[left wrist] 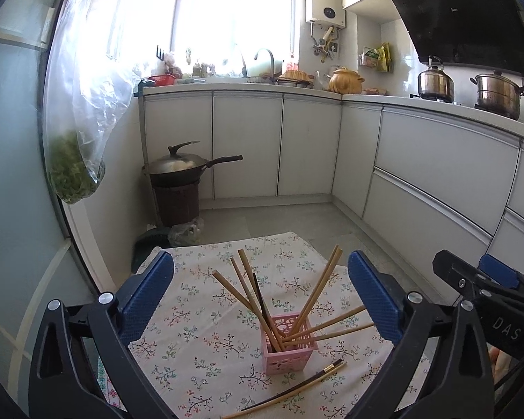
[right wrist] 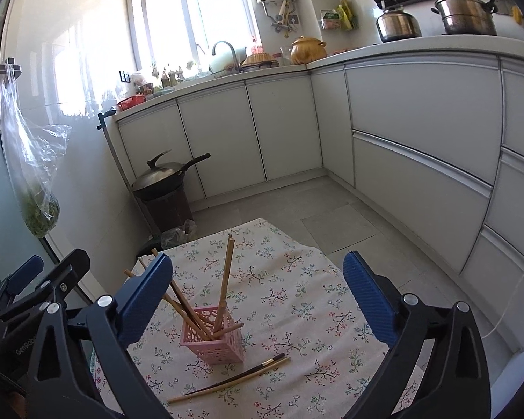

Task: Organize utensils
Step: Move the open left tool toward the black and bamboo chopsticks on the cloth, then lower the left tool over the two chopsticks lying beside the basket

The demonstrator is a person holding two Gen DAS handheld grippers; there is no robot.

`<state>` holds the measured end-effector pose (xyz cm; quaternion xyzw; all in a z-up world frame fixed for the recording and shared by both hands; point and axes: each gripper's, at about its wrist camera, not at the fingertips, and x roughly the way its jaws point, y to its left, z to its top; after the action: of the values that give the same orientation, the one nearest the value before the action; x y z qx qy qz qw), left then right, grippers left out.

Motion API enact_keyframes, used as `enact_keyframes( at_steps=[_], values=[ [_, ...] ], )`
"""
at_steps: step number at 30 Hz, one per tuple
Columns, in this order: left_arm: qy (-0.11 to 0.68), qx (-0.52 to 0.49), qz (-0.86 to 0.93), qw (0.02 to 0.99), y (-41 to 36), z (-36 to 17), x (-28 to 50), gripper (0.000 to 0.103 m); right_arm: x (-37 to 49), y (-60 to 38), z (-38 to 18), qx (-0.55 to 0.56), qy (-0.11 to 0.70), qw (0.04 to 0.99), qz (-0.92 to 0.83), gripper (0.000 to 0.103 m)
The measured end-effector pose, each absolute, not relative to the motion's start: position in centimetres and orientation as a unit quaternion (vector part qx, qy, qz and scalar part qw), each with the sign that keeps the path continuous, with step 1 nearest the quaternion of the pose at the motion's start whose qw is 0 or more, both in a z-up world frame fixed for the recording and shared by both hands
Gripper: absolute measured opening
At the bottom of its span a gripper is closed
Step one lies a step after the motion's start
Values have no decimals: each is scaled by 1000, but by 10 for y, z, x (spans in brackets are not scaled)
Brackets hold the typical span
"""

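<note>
Nearest, at 6 o'clock in the left wrist view, left tool [left wrist: 260,296] spread wide, blue pads [left wrist: 149,293] clear of everything, nothing between them. Same for right tool [right wrist: 258,296] in its own view: jaws fully apart, empty, with the other tool's black frame showing at 8 o'clock. Just ahead, on the flowered cloth [left wrist: 199,342] covering the worktop, two loose chopsticks [left wrist: 293,389] lying side by side, one dark, one pale wood, touching or nearly so, at 6 o'clock from the holder. Right behind them, upright pink holder [left wrist: 287,349] with lattice walls, packed with wooden chopsticks [left wrist: 251,289] fanning out toward 10, 12 and 3 o'clock, one dark stick among them. From the right wrist, same pink holder [right wrist: 215,344] at 7 o'clock of centre, loose pair [right wrist: 234,379] just in front. Beyond the cloth's far edge, grey tiled floor [left wrist: 272,216]. Farther at 10 o'clock, lidded wok [left wrist: 178,169] on a dark basket. Farthest, white cabinets [left wrist: 248,143] at 12 o'clock below the window.
</note>
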<state>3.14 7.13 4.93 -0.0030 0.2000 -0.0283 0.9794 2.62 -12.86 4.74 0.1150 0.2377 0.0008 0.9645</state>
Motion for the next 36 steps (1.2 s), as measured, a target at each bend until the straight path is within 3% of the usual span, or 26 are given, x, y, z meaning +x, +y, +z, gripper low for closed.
enact_keyframes(
  at_steps=[11,17,23,36],
  values=[
    [264,80,-103,956,49,6,28,96,-14,-188,32,172,255,951,-24,96],
    [311,265,-278,870,-22,-89,-4,96,-30,-242,30,235,253,937,-48,96],
    [271,422,-314,806,-89,-184,-40,96,-40,-277,34,286,239,926,-59,96],
    [340,264,-353,831,-114,-183,64,96,-29,-321,6,325,285,897,-93,96]
  ],
)
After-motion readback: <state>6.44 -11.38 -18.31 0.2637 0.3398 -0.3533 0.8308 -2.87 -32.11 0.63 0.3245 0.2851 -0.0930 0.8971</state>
